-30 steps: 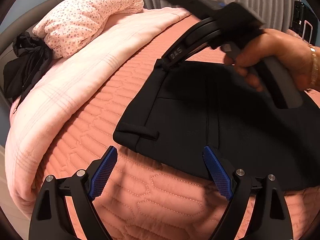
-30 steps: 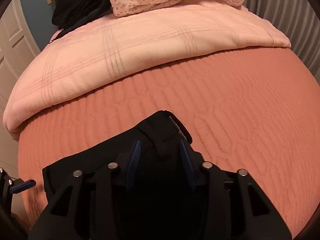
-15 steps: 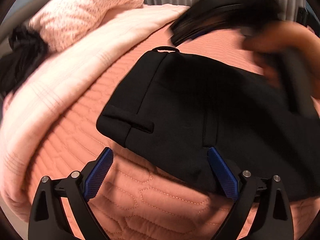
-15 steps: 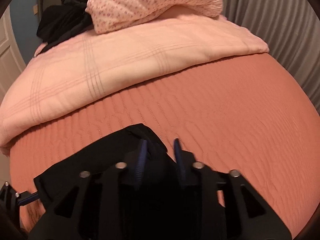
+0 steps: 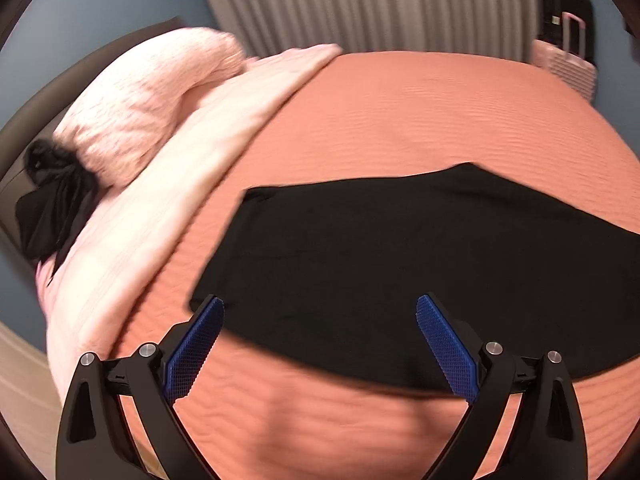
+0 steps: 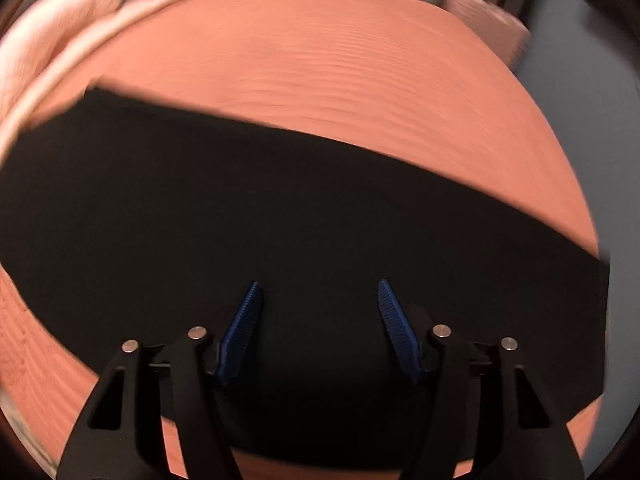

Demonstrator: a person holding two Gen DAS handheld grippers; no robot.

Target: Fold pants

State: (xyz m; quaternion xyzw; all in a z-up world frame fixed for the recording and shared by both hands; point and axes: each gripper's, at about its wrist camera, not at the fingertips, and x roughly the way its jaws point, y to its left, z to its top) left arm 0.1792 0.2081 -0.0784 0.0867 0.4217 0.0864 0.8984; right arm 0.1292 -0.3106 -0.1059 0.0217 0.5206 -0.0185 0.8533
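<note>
The black pants [image 5: 400, 264] lie flat on the orange quilted bedspread [image 5: 420, 120], folded into a wide dark band. In the right wrist view the pants [image 6: 240, 208] fill the middle of the frame. My left gripper [image 5: 320, 312] is open and empty, hovering over the near edge of the pants. My right gripper [image 6: 320, 296] is open and empty, above the pants. Both views are motion-blurred.
A pale pink folded blanket [image 5: 168, 216] and a pink floral pillow [image 5: 152, 100] lie at the left, with a black garment [image 5: 52, 204] beside them. A pink suitcase [image 5: 564, 60] stands at the far right by the grey curtain [image 5: 380, 4].
My right gripper let go of the pants' waistband corner, opened and pulled back over the pants. The left gripper also pulled back and up. The pants now lie flat.
</note>
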